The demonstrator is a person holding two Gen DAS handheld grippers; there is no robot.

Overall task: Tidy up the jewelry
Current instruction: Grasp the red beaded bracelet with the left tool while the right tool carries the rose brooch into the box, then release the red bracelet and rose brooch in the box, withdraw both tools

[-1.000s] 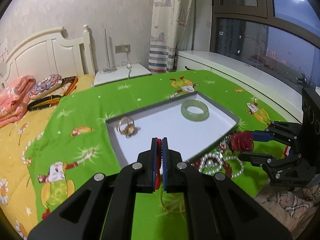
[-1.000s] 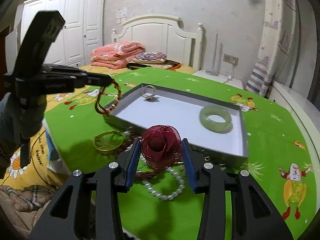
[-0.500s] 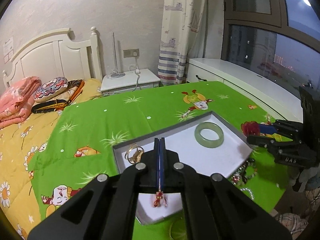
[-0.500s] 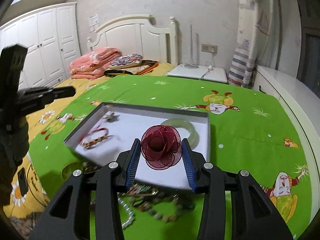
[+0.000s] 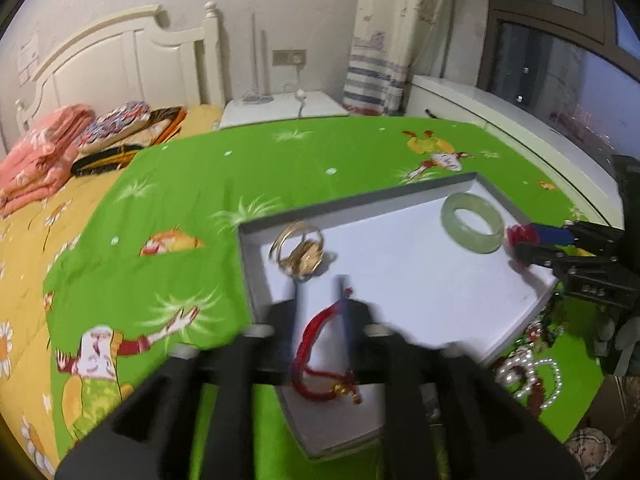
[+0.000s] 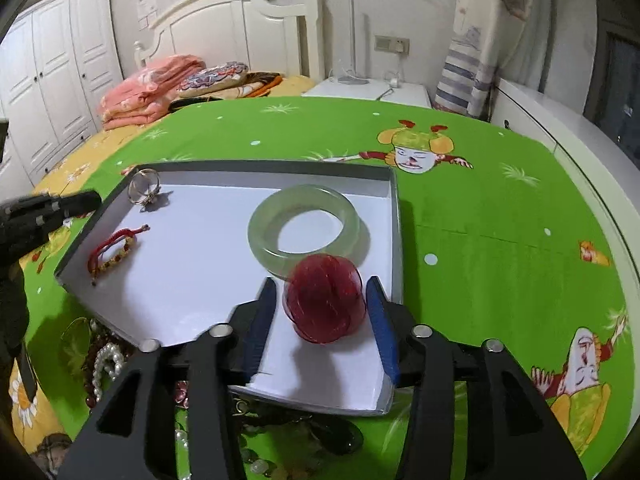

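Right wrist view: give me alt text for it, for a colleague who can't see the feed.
The right gripper, jaws just opening, has a red mesh flower loose between them, over the white tray beside a jade bangle. A red cord bracelet and gold ring lie at the tray's left, with the left gripper at that edge. Pearl beads remain on the green blanket.

i count one tray (image 6: 394,216), and in it one jade bangle (image 6: 306,232), one gold ring (image 6: 145,188), one red cord bracelet (image 6: 114,250) and one red flower (image 6: 326,304).
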